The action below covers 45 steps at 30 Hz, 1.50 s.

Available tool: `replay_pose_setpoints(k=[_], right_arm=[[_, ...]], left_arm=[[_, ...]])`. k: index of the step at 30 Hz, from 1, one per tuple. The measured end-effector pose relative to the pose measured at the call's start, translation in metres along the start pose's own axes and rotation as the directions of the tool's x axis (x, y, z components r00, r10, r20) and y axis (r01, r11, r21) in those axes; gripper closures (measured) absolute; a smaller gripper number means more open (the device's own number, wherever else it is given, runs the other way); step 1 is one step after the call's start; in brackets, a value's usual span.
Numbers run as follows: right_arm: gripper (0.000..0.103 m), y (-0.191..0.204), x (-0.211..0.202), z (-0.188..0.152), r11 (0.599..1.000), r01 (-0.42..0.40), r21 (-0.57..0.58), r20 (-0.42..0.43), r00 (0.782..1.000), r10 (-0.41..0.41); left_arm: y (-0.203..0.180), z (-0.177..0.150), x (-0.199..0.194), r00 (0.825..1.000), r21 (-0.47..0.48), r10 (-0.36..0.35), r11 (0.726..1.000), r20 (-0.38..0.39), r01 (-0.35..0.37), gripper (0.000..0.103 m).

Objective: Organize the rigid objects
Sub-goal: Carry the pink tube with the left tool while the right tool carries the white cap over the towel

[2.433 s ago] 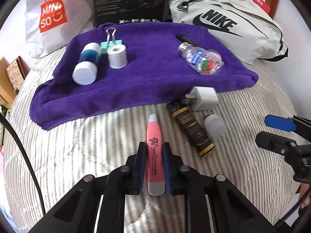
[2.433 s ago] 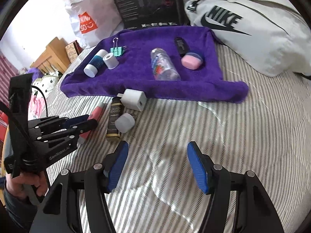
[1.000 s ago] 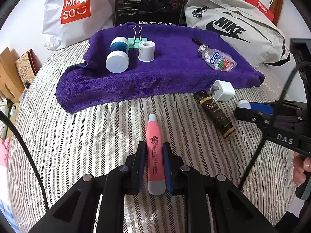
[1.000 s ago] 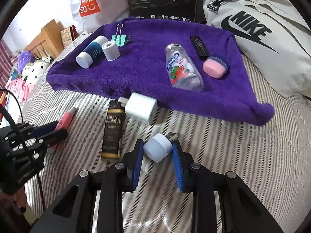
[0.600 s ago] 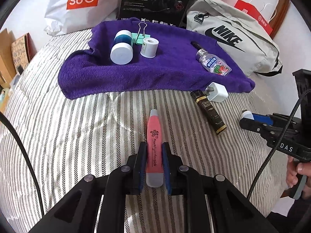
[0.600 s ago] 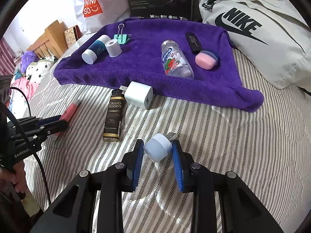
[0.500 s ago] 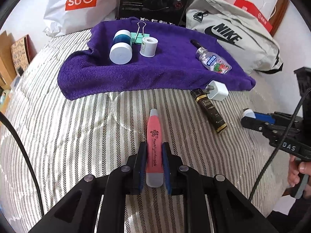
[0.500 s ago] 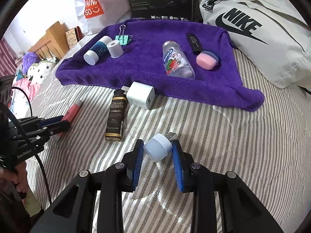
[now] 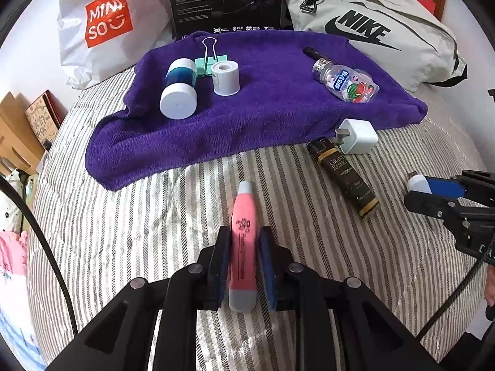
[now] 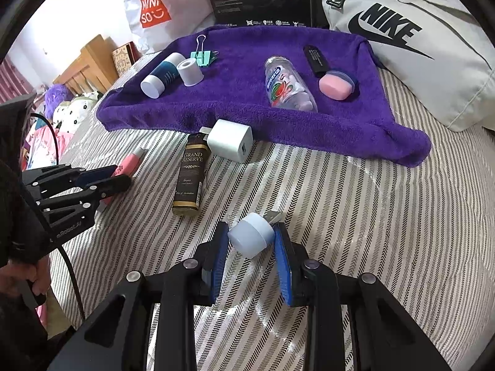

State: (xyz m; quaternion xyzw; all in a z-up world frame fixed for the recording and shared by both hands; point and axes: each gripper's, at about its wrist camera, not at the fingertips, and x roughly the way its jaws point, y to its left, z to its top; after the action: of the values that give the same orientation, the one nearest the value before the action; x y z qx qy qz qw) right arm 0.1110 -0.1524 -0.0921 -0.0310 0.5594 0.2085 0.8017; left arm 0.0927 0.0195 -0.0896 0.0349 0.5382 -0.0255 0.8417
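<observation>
**Both tools loaded, carry to towel next**

L tool (image 9: pixel 243 266) is clamped on the pink pen (image 9: pixel 243 241), tip fwd, just above the striped bed (image 9: pixel 123 232). R tool (image 10: pixel 251 247) grips a small pale USB light (image 10: pixel 251 238), plug pointing away. Step looks like mid-carry; next move likely calls for reaching fwd over the brown bottle (image 10: pixel 189 174) & charger (image 10: pixel 229 143) to free spots on the purple towel (image 10: pixel 247 114). Both tools sit low, level, aimed at the towel.
</observation>
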Motion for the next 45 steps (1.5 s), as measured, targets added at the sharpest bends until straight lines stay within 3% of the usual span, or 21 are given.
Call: replay_pose_setpoints(k=[12,19,24,36,45], right_arm=[[0.073,0.005,-0.011,-0.001,1.000,0.001,-0.025,0.019,1.000,0.000],[0.073,0.010,-0.020,0.006,0.999,-0.001,-0.043,0.035,0.999,0.003],[0.073,0.011,-0.030,0.017,0.998,-0.003,-0.058,0.064,0.998,0.007],[0.073,0.003,-0.043,0.066,0.997,-0.011,-0.078,0.132,0.991,0.021],[0.073,-0.011,-0.022,0.120,0.994,0.014,-0.107,0.137,0.991,0.001]], left_arm=[[0.004,-0.005,0.001,0.999,-0.012,-0.012,1.000,0.030,0.013,0.086],[0.014,0.000,-0.008,0.993,-0.026,-0.108,0.994,0.049,0.109,0.086],[0.019,0.010,-0.022,0.989,-0.022,-0.123,0.992,0.083,0.126,0.086],[0.028,0.056,-0.034,0.978,-0.005,-0.154,0.988,0.141,0.156,0.086],[0.033,0.081,-0.021,0.975,-0.013,-0.171,0.985,0.140,0.175,0.086]])
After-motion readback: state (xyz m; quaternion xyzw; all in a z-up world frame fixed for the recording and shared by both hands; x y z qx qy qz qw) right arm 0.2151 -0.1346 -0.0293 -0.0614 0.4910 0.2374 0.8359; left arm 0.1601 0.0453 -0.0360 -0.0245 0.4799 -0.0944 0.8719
